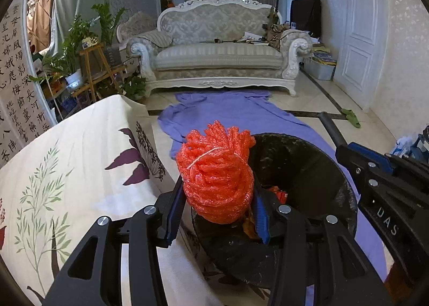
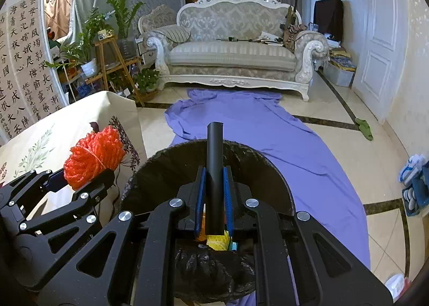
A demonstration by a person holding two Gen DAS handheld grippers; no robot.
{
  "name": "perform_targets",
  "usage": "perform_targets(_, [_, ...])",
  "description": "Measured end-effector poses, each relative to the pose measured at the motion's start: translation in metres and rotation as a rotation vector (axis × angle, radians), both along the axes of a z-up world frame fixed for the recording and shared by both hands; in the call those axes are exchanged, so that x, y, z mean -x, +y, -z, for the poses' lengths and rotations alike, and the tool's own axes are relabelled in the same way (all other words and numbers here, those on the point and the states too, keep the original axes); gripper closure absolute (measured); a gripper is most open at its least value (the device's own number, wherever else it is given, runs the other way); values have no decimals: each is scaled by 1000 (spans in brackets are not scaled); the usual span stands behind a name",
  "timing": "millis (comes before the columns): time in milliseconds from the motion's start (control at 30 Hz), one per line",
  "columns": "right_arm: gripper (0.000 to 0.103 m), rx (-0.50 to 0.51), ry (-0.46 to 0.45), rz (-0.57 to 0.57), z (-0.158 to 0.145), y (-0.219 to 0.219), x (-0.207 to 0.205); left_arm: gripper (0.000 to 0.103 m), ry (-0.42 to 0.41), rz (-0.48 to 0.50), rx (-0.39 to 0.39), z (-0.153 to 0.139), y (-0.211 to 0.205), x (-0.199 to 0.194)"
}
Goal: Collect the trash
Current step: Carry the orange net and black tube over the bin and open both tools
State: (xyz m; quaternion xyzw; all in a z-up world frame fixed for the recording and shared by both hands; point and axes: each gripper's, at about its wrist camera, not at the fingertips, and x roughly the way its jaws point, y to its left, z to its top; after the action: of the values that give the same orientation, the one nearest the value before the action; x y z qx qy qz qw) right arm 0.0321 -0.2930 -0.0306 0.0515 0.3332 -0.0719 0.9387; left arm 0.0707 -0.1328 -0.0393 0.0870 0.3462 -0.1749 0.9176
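A purple sheet (image 2: 308,145) covers the floor from the middle of the right wrist frame back toward the sofa (image 2: 236,46), and a counter (image 1: 67,161) draped in a leaf-printed cloth fills the lower left of both views. Just beside the counter's edge stands the bin (image 2: 257,172), lined with a black bag, its mouth open at the centre of the right wrist frame; some orange and yellow trash already lies inside.

The right gripper (image 2: 214,198) has its jaws closed on a black tube (image 2: 214,161), whose long axis runs up the frame, away from the camera, over the bin's mouth.

The left gripper (image 1: 218,206) holds a bundle of orange netting (image 1: 214,172), jaws part open and pressed on its lower sides. In the left wrist view the bundle sits at lower centre, over the left-hand rim of the bin; in the right wrist view it lies left of the rim, over the counter's edge.

By my judgement, the drop turns on this: the bin's opening lies to the right of the bundle, so the left hand likely needs to shift rightward before letting go.
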Motion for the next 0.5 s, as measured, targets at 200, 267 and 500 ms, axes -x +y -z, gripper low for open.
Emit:
perform_targets(200, [90, -8, 12, 6, 5, -2, -7, 58, 22, -7, -19, 6, -6, -6])
perform_targets(267, [90, -7, 13, 8, 6, -1, -9, 57, 26, -7, -19, 7, -7, -7])
perform_targets(500, [84, -9, 9, 15, 8, -4, -11, 35, 44, -11, -14, 8, -8, -10])
